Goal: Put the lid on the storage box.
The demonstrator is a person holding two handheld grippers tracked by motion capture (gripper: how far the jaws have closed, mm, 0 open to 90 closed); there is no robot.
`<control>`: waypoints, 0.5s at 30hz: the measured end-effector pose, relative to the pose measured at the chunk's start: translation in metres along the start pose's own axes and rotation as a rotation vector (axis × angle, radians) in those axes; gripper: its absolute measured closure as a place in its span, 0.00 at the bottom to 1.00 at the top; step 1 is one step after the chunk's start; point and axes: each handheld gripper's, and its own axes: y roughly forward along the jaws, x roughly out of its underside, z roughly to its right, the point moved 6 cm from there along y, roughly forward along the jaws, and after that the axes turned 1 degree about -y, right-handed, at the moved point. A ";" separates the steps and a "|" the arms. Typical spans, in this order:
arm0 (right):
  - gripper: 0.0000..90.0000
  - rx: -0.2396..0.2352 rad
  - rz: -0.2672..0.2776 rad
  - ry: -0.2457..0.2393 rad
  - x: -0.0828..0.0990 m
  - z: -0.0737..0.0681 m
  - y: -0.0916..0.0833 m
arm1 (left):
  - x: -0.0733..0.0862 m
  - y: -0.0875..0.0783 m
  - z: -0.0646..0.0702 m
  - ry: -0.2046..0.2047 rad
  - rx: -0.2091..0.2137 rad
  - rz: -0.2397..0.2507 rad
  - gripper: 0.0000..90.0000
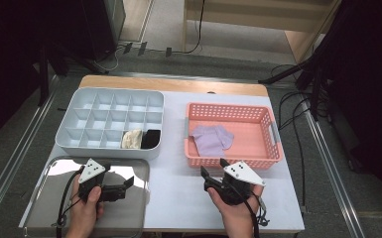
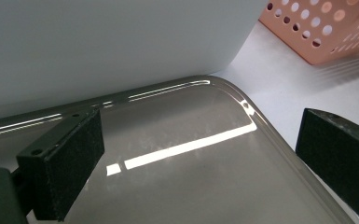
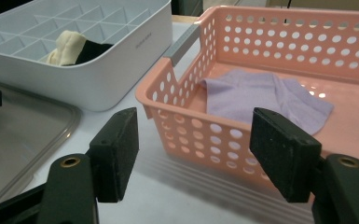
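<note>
A white-topped counter (image 1: pixel 178 183) with a bare wooden strip along its far edge is seen from above, set on a grey floor (image 1: pixel 10 163) between two metal rails. Dark stands and black cables are gathered in the shadow at both sides, and pale wooden furniture (image 1: pixel 258 15) stands behind.

On the counter's left half a grey divided organizer (image 1: pixel 79 141) is placed, with a cream cloth (image 1: pixel 132 139) and a black cloth (image 1: pixel 151 138) tucked into neighbouring compartments of its near row. Just in front of it a shiny metal tray (image 1: pixel 134 203) is laid at the near left corner, strip lights being mirrored in its surface. On the right half a pink perforated basket (image 1: pixel 273 148) is set, and a lilac cloth (image 1: pixel 212 140) is spread flat inside it, towards its left end.

The left tool (image 1: pixel 128 186) is held low over the tray, its jaws spread apart with nothing between them. The right tool (image 1: pixel 213 168) is held just before the basket's near wall, aimed at the lilac cloth; its jaws are parted and empty, and the cloth is left untouched.
</note>
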 end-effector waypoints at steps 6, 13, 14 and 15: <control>0.37 0.014 0.002 -0.003 -0.011 0.003 0.004 | 0.001 0.001 0.000 -0.010 0.004 -0.002 0.02; 0.37 0.041 -0.004 0.000 -0.018 0.011 0.013 | 0.001 0.002 0.000 -0.003 0.007 -0.012 0.02; 0.37 0.046 0.000 -0.003 -0.019 0.012 0.014 | 0.002 0.002 0.001 0.000 0.011 -0.017 0.02; 0.37 0.051 0.000 -0.004 -0.020 0.014 0.016 | 0.002 0.002 0.001 0.002 0.011 -0.017 0.02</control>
